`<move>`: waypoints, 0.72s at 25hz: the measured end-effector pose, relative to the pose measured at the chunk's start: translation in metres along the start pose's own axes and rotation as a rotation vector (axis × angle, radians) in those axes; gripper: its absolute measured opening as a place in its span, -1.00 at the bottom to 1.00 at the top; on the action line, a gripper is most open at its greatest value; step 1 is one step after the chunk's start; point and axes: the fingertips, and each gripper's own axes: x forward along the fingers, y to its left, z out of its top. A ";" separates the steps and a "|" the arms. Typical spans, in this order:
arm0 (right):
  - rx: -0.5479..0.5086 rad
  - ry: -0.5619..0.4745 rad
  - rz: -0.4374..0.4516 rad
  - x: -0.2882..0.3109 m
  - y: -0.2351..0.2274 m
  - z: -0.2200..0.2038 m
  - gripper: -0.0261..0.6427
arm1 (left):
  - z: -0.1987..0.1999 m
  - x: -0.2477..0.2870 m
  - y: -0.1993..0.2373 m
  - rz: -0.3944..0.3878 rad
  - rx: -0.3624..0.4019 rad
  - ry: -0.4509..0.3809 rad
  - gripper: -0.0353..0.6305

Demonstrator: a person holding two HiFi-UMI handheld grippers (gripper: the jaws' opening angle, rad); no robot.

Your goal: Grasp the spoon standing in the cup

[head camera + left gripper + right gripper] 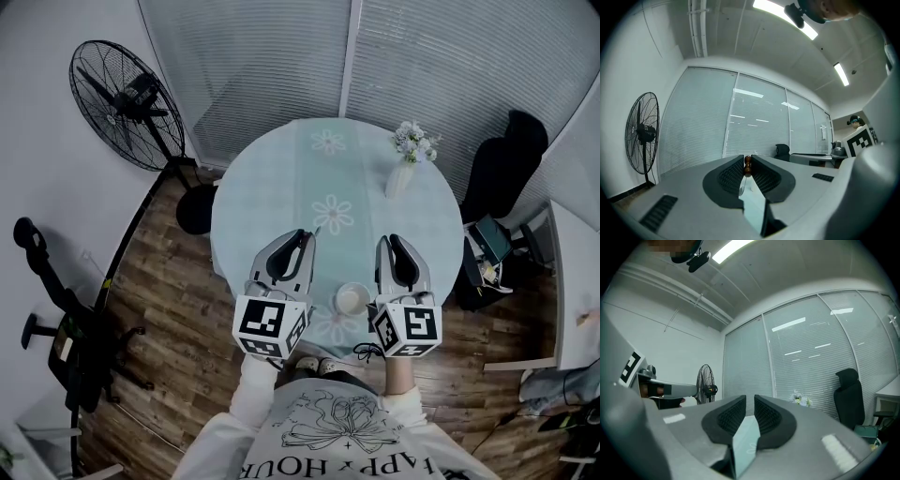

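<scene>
In the left gripper view my left gripper (748,159) is shut on a thin spoon (748,165). Its brown beaded end sticks up between the fingertips and its pale bowl hangs below the pads. In the head view the left gripper (306,234) hovers over the round table (272,187), left of a white cup (351,300) that stands near the table's near edge with nothing showing in it. My right gripper (389,242) is just right of the cup. Its jaws (750,399) stand a narrow gap apart with only tablecloth visible between them.
A white vase of flowers (400,178) stands at the table's far right. A standing fan (122,103) is on the floor at far left, a black office chair (502,159) at right, and black equipment (56,309) at near left. Blinds cover the windows behind.
</scene>
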 end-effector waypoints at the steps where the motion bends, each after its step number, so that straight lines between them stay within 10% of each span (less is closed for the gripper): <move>1: 0.000 0.001 0.000 0.000 0.000 0.000 -0.72 | 0.000 0.000 0.000 0.000 0.000 -0.001 -0.74; 18: -0.001 0.010 -0.008 -0.012 -0.001 0.000 -0.72 | -0.001 -0.007 -0.010 -0.011 -0.006 0.002 -0.74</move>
